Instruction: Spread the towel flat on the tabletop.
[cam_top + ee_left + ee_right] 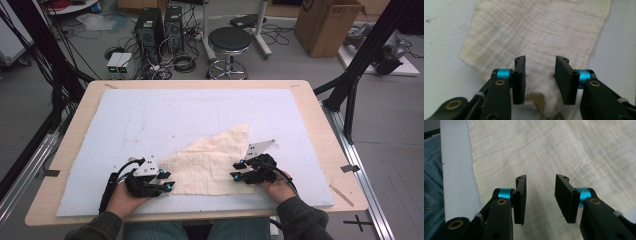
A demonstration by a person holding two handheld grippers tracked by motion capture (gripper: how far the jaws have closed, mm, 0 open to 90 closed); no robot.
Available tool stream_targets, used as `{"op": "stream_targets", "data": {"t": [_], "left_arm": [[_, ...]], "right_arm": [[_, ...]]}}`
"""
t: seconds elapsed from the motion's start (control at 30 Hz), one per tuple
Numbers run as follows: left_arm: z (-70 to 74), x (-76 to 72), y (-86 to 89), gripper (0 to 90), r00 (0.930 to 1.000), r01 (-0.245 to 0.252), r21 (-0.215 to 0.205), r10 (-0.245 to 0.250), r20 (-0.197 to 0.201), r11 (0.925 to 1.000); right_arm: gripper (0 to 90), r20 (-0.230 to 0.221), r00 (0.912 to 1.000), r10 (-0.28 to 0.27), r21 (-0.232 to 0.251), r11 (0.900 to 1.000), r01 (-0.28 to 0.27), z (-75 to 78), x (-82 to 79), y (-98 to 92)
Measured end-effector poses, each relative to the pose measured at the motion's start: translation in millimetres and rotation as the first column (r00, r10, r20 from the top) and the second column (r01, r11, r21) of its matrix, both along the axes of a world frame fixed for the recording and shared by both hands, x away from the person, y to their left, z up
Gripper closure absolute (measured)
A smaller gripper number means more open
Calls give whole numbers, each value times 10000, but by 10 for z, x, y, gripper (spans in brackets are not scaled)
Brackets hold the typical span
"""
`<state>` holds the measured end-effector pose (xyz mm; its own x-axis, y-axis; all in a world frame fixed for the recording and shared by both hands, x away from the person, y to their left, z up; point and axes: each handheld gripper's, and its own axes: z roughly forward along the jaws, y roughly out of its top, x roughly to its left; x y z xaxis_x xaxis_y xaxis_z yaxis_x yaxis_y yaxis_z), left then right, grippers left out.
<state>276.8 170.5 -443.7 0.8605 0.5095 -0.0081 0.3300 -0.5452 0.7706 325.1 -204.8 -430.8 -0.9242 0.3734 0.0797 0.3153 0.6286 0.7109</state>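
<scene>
Both pairs of jaws stand parted with no pad pressing on anything. In the high view the left gripper [167, 181] sits at the near left corner of a cream cloth [212, 162], and the right gripper [237, 170] at its near right corner, each held in a hand that comes in from the near edge. The cloth lies folded into a triangle on a pale blue mat [150, 120], its long slanted edge running up to a point at the far right and its near edge close to the near border of the mat. I judge this to be a folding job at the moment between two folds: the corners lie free, and the next move calls for choosing a new pair of corners or an edge and closing on it. The mat is bare to the left and far side, so there is ample room to carry a corner across; to the right the cloth ends just short of the mat's clear strip and the wooden table [320, 130] rim. In the left gripper view the open jaws straddle a raised, bunched corner of the cloth [536, 37], which rises between the pads without being pinched; the cloth's left edge slants away over bare mat. In the right gripper view the jaws hang apart over flat cloth [564, 152], with the cloth's edge, a strip of mat and the person's denim-clad leg [432, 182] to the left.
</scene>
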Motion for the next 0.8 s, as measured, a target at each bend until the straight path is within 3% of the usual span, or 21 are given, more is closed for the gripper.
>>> {"op": "stream_targets", "data": {"t": [0.1, 0.13, 0.3, 0.4, 0.5, 0.63, 0.77, 0.8], "left_arm": [[-2, 3, -7, 794, 9999, 86, -111, -87, -96, 9999], [0, 1, -13, 826, 9999, 125, -88, -126, -97, 9999], [22, -9, -18, 862, 9996, 206, -69, -208, -189, 9998], [85, -65, -10, 862, 9990, 439, -473, -442, -57, 9979], [159, -164, 0, 862, 9975, 701, -733, -693, 138, 9948], [203, -268, 28, 861, 9955, 924, -789, -905, 277, 9926], [251, -309, 55, 860, 9942, 1071, -1378, -1057, 173, 9847], [246, -316, 48, 860, 9925, 1220, -1346, -1213, 131, 9834]], "right_arm": [[679, -145, 9999, -27, -282, 9996, 23, -69, 3, 13], [709, -12, 10000, -87, -192, 9998, 87, -79, 0, 6], [875, -225, 9994, -247, -66, 9997, 245, -85, 15, -15], [883, -252, 9995, -200, -181, 9996, 195, -64, -25, -11], [884, -348, 9994, -61, 84, 9999, 64, -22, -103, -40], [884, -211, 9995, 233, 342, 9992, -226, 61, -259, -98], [883, -291, 9989, 362, 688, 9970, -341, 125, -390, -202], [883, -291, 9989, 362, 688, 9970, -341, 125, -390, -202]]}}
